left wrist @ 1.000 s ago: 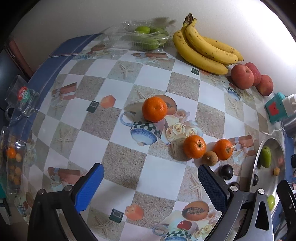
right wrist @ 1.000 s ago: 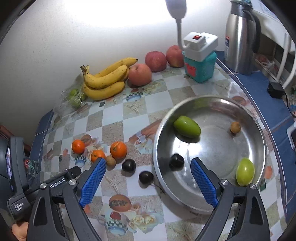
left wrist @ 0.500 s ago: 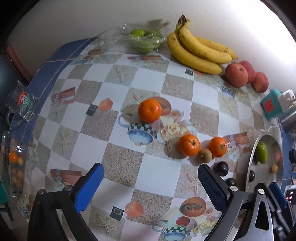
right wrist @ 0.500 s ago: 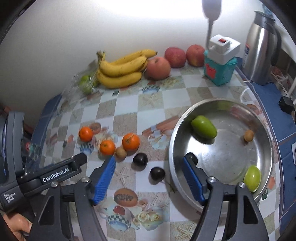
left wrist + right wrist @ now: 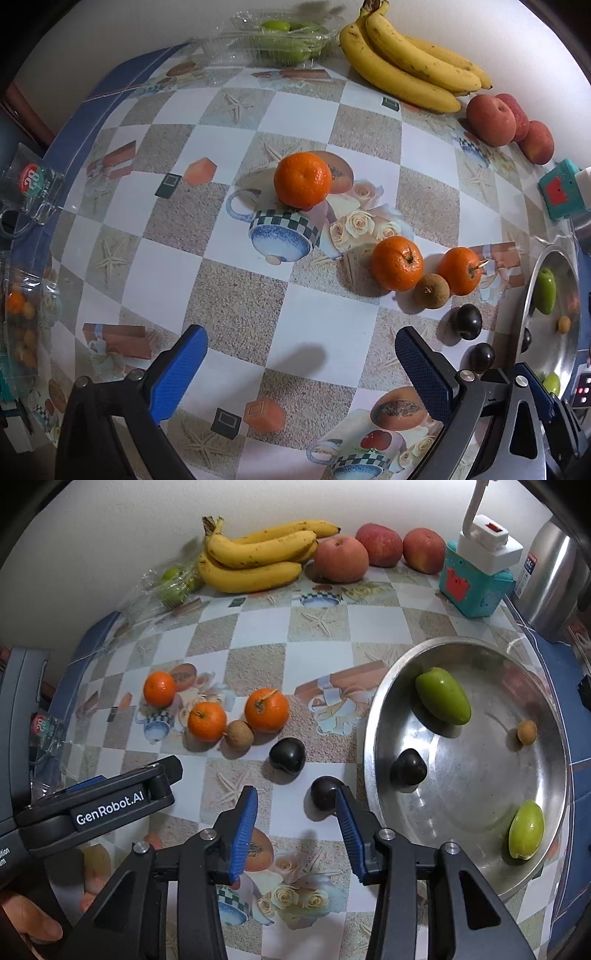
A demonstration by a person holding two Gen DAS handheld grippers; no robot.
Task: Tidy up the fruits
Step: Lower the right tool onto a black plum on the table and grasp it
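Right fingers [image 5: 295, 814] closing on nothing yet, so that dark plum [image 5: 324, 792] by the bowl [image 5: 373, 760], touching only one pad, could roll off; left fingers [image 5: 301, 356] wide open, empty.

A teal and white box [image 5: 480, 576] is seen at the upper right of the right wrist view, with a shiny metal jug [image 5: 554, 579] beside it. A checked tablecloth [image 5: 236, 314] with printed cups is spread below.

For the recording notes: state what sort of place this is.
Most likely a home kitchen or dining table. A printed checked tablecloth covers it, a steel kettle or flask stands at the back corner, and bananas and apples line the wall beside a metal bowl of fruit.
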